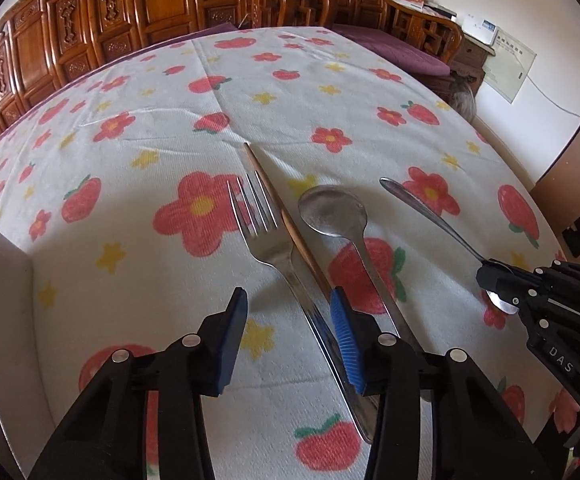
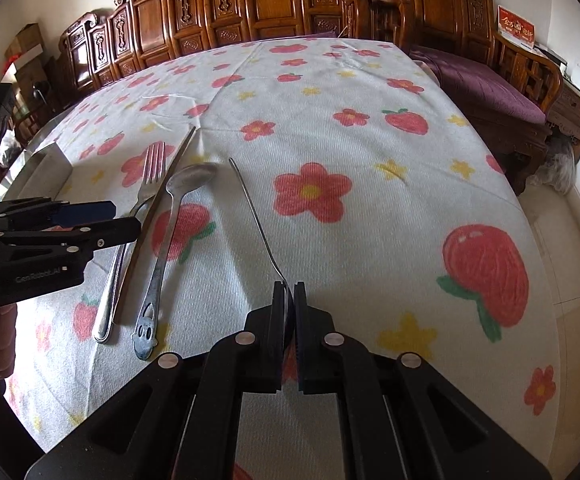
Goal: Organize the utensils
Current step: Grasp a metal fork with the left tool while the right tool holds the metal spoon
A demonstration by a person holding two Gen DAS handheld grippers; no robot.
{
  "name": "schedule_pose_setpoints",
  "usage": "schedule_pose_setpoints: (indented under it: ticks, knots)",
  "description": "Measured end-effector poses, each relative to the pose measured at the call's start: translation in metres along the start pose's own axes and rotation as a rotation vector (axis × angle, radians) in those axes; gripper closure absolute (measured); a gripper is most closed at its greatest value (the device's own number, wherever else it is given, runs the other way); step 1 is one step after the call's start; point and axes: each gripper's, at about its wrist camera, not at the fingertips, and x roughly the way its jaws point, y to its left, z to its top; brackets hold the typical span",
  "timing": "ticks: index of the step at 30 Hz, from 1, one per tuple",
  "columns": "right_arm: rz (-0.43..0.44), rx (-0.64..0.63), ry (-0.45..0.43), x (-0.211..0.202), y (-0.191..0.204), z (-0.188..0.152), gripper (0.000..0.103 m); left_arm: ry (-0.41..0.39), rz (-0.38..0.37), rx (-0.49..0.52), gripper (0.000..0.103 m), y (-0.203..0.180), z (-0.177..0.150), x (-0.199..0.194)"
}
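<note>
Steel glints between the closed fingers of the right gripper [image 2: 289, 296]: they pinch the bowl end of a small spoon [image 2: 255, 216], whose thin handle runs out ahead over the flowered tablecloth [image 2: 370, 128] of the table. The left gripper [image 1: 288, 320] hovers with its fingers spread, the fork [image 1: 274, 248] handle lying between them on the cloth.

The step in hand looks like carrying the small spoon to join the others, so the pinch on that slick, curved bowl wants to stay firm – the long handle could swing or slip out if tilted. Lifting it level, then laying it down parallel to the row, seems best.

Three pieces lie side by side: the fork, a copper-toned chopstick or knife [image 1: 278, 216] (hard to tell which) just beside it, and a large spoon [image 1: 338, 216] to the right. A pale tray or box [image 1: 6, 264] sits at the left table edge – possibly the destination. The left gripper stands over the fork, in the way of a direct path there.
</note>
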Motion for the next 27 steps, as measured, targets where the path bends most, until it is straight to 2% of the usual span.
schedule_pose_setpoints:
  ticks: [5, 10, 18, 27]
  knots:
    - [-0.001, -0.001, 0.003, 0.0, 0.001, 0.0, 0.097, -0.001, -0.019, -0.002, 0.074, 0.002, -0.001, 0.001]
    - [-0.001, -0.001, 0.005, 0.0, 0.002, 0.0, 0.097, -0.006, -0.015, 0.025, 0.09, -0.001, -0.002, -0.001]
    - [-0.001, -0.011, 0.008, 0.0, 0.007, 0.0, 0.097, 0.006, 0.016, 0.016, 0.091, 0.001, -0.001, 0.001]
    - [0.004, -0.019, 0.005, -0.002, 0.012, 0.001, 0.097, 0.004, 0.043, 0.002, 0.097, 0.014, -0.008, -0.006]
